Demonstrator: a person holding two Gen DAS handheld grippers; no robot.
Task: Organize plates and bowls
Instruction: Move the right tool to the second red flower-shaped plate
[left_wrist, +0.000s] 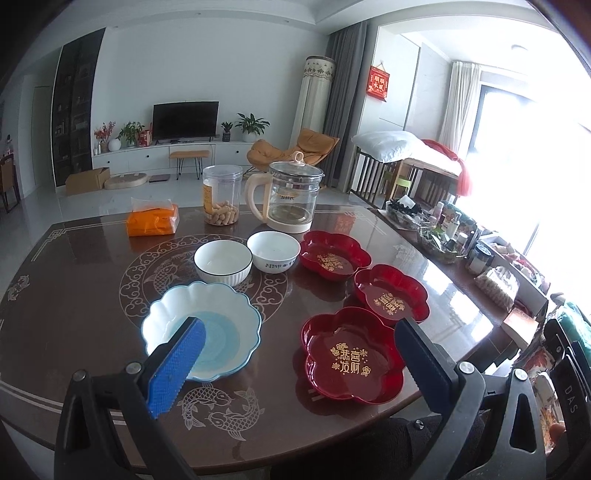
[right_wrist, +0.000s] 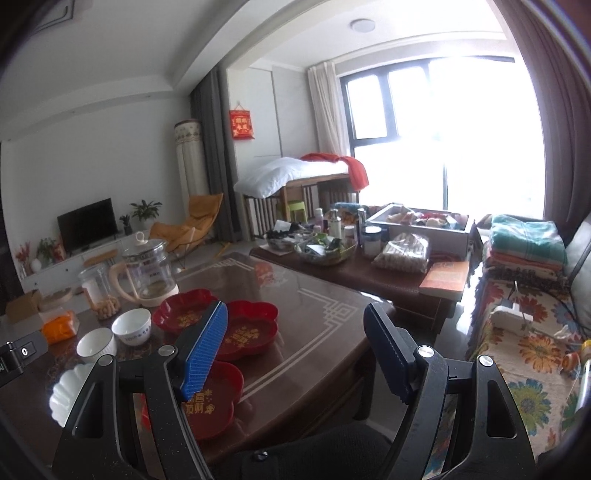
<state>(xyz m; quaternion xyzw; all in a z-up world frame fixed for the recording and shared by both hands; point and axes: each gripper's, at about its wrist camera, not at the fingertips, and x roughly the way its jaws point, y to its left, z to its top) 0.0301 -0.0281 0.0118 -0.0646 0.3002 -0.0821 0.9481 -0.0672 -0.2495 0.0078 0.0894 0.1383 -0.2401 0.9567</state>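
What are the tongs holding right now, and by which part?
Nothing. The left tongs and the right tongs both stand open and empty above the table, touching no dish.

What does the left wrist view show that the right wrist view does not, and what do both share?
Only the left wrist view: the fish pattern on the table and the blue centre of the scalloped bowl. Only the right wrist view: the window, folded towels and a floral sofa cover. Both share: three red plates, two white bowls, the glass kettle, the snack jar and the orange tissue pack.
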